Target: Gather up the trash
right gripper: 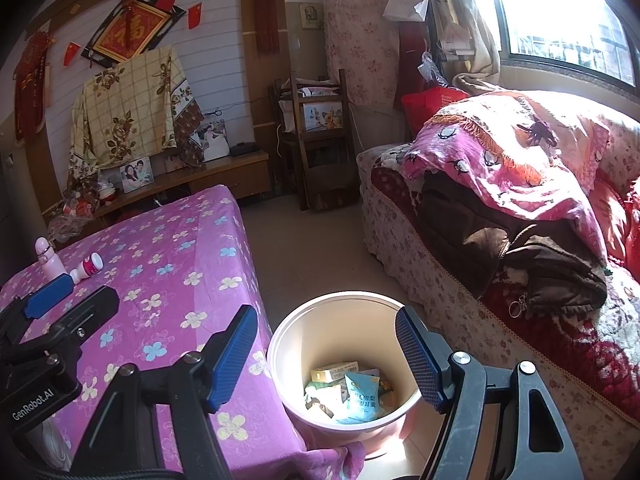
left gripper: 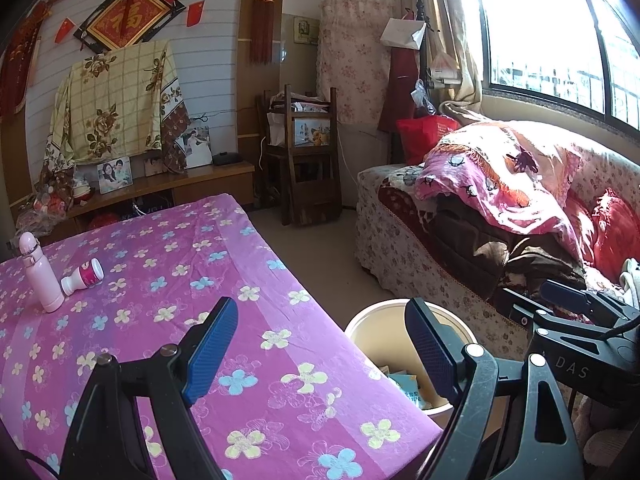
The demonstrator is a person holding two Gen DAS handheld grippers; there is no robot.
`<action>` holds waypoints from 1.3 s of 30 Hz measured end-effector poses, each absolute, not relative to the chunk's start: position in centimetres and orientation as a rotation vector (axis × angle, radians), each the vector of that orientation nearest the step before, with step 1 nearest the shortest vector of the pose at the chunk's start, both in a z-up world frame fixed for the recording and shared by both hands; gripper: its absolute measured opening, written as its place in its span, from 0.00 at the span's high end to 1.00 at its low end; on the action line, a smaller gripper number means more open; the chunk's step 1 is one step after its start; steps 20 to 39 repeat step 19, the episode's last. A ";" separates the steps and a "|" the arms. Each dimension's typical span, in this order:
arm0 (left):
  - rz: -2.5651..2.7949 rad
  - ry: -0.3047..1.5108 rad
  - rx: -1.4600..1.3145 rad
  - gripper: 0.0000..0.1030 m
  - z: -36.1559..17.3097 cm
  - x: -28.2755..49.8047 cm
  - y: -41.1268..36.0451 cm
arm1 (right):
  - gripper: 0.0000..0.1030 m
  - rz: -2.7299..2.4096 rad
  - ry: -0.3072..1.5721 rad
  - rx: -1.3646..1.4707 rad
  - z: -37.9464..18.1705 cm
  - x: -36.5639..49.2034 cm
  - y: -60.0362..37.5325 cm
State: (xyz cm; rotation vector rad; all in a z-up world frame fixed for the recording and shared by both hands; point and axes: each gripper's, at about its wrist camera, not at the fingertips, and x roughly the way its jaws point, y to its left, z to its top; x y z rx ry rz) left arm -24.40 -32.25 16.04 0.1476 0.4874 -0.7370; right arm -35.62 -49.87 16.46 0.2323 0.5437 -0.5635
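Small bottle (left gripper: 83,277): on its side, mid-left of frame, just beside upright pink flask (left gripper: 39,272); axis slants up-right | left gripper (left gripper: 320,344) nearer, spread, empty | right gripper (right gripper: 326,354) spread, empty, over bin (right gripper: 288,344)

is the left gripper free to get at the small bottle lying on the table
Probably yes. The left gripper is open and empty, and only bare tablecloth lies between it and the small bottle. The upright pink bottle stands close beside it, so an approach from the cap side looks safer.
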 end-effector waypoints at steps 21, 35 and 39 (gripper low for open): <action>-0.765 0.547 0.138 0.17 14.6 -23.8 -32.5 | 0.27 -0.567 0.571 0.232 15.7 -35.2 -49.9; -0.765 0.547 0.138 0.17 14.6 -23.8 -32.5 | 0.27 -0.567 0.571 0.232 15.7 -35.2 -49.9; -0.765 0.547 0.138 0.17 14.6 -23.8 -32.5 | 0.27 -0.567 0.571 0.232 15.7 -35.2 -49.9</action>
